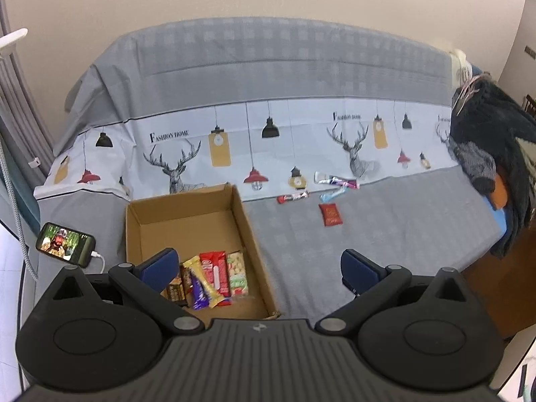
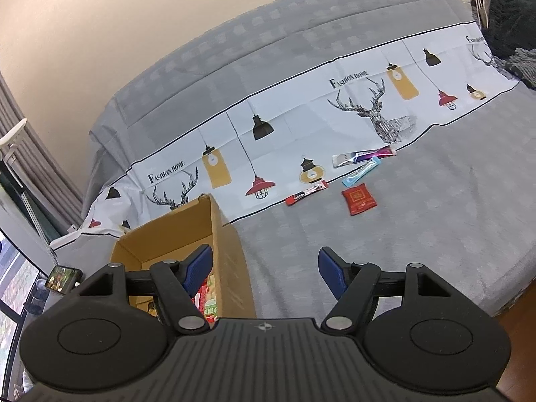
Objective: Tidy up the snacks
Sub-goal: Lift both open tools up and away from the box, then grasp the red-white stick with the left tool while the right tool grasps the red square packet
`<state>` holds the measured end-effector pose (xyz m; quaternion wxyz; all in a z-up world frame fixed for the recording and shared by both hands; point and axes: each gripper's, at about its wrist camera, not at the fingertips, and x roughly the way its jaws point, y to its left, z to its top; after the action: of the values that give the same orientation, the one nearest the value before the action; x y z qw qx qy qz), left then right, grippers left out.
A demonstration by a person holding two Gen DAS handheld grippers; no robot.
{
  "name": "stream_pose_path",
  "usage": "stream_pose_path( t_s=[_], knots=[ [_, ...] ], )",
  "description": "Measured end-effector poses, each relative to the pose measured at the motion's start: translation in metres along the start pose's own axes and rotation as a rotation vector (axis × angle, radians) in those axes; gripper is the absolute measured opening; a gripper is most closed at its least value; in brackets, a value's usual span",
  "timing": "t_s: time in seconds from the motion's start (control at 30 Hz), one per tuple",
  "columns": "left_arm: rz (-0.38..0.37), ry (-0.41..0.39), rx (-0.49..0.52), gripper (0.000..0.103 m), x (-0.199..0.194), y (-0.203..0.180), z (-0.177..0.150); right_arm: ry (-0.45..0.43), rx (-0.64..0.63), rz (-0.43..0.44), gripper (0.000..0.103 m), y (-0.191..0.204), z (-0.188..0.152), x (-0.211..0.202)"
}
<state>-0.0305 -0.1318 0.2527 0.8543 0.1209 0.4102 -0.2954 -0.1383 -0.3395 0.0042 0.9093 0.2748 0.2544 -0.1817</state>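
An open cardboard box [image 1: 248, 224] stands on the covered sofa at the left and holds several snack bars [image 1: 214, 278] at its near end. It also shows in the right wrist view [image 2: 227, 244]. Loose snacks lie further back on the seat: a red packet [image 1: 330, 214] [image 2: 358, 198], a red-and-white bar [image 1: 293, 197] [image 2: 306, 193], a light blue stick [image 1: 331, 194] [image 2: 361, 171] and a white-and-purple stick [image 1: 335, 179] [image 2: 363, 156]. My left gripper [image 1: 259, 268] is open and empty above the box's near right corner. My right gripper [image 2: 264, 268] is open and empty beside the box.
A phone [image 1: 65, 244] with a lit screen and white cable lies left of the box. Dark clothes [image 1: 495, 154] are piled at the sofa's right end. The sofa's front edge drops to a wooden floor [image 2: 522, 305] on the right.
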Motion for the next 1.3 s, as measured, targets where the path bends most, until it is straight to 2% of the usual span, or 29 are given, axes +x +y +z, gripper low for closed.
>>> stream_pose_path(
  t_s=[0.2, 0.33, 0.47, 0.6, 0.73, 0.83, 0.93, 1.03, 1.17, 1.3],
  knots=[
    [-0.001, 0.005, 0.057, 0.103, 0.007, -0.021, -0.002, -0.002, 0.021, -0.017, 0.072, -0.016, 0.001, 0.001],
    [-0.015, 0.003, 0.052, 0.103, 0.021, -0.024, 0.003, 0.005, 0.042, -0.042, 0.073, -0.030, 0.002, 0.006],
    [0.009, 0.050, 0.019, 0.103, 0.057, -0.021, 0.014, 0.000, 0.075, -0.068, 0.074, -0.050, 0.005, 0.011],
    [0.071, 0.099, 0.029, 0.103, 0.107, -0.022, 0.027, 0.004, 0.100, -0.106, 0.075, -0.073, 0.008, 0.024],
    [0.138, 0.183, 0.060, 0.103, 0.173, -0.028, 0.040, 0.030, 0.119, -0.140, 0.075, -0.097, 0.012, 0.045],
    [0.131, 0.241, 0.087, 0.103, 0.230, -0.035, 0.051, 0.035, 0.118, -0.160, 0.075, -0.114, 0.020, 0.064],
    [0.121, 0.240, 0.131, 0.103, 0.290, -0.044, 0.062, 0.047, 0.095, -0.182, 0.078, -0.128, 0.032, 0.090],
    [0.132, 0.225, 0.186, 0.103, 0.358, -0.057, 0.075, 0.071, 0.057, -0.197, 0.080, -0.137, 0.043, 0.126],
    [0.128, 0.277, 0.235, 0.103, 0.453, -0.073, 0.082, 0.127, -0.015, -0.191, 0.080, -0.142, 0.053, 0.192],
    [0.132, 0.320, 0.251, 0.103, 0.532, -0.085, 0.072, 0.190, -0.078, -0.179, 0.080, -0.144, 0.061, 0.256]
  ],
)
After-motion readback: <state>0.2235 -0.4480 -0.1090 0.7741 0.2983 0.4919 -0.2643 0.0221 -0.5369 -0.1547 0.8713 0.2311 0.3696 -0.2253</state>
